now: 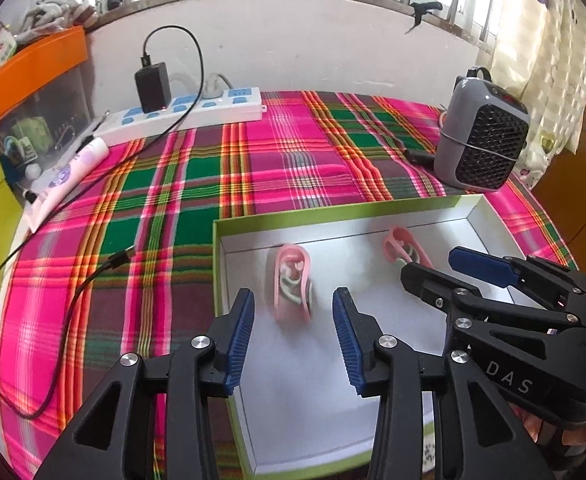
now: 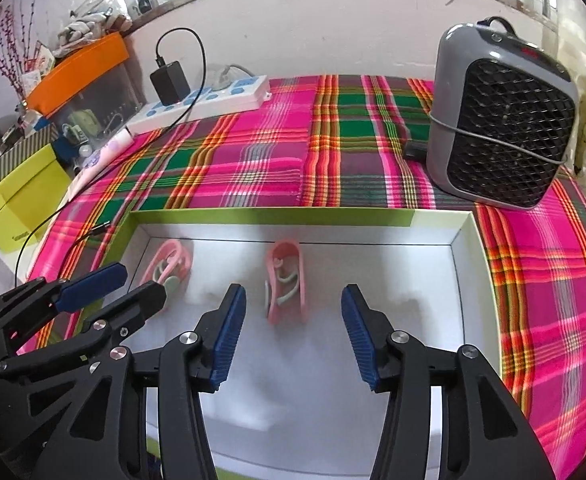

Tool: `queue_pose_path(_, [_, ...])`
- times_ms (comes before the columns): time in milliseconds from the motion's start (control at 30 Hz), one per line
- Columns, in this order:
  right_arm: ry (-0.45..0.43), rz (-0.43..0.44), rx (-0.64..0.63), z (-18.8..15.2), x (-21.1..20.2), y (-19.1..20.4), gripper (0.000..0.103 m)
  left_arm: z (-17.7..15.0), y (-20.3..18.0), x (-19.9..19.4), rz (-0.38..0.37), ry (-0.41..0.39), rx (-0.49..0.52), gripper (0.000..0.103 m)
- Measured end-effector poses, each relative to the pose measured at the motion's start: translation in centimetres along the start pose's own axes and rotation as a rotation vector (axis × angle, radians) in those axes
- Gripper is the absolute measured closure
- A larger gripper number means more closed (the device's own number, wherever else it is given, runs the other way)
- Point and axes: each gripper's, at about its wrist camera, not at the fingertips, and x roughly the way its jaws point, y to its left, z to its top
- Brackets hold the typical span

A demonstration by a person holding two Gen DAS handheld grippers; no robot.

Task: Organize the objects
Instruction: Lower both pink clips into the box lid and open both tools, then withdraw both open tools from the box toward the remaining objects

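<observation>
Both pink toy slippers lie inside the shallow white box with a green rim, which sits on a counter covered by a pink, green and orange plaid cloth.

The left hand-held gripper hangs over the box with its blue pads spread — nothing is pinched between them. Just beyond its tips lies the left pink slipper, somewhat blurred, free of both pads. The right hand-held gripper is likewise spread wide and empty, with the right pink slipper on the box floor ahead of it, untouched. The two slippers lie apart, side by side.

In the left wrist view the right tool's black body carries the letters "DAS" — the only writing that can be read.

At the back stand a white power strip with a black charger plugged in, and a grey fan heater at the right.
</observation>
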Motion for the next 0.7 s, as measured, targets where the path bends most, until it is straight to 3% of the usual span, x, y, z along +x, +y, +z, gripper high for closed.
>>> queue_pose_path(700, [-0.083, 0.024, -0.008, -3.7, -5.3, 0.8, 0.052, -3.9, -0.2, -5.7, -0.013, -0.063, -0.029, 0.063])
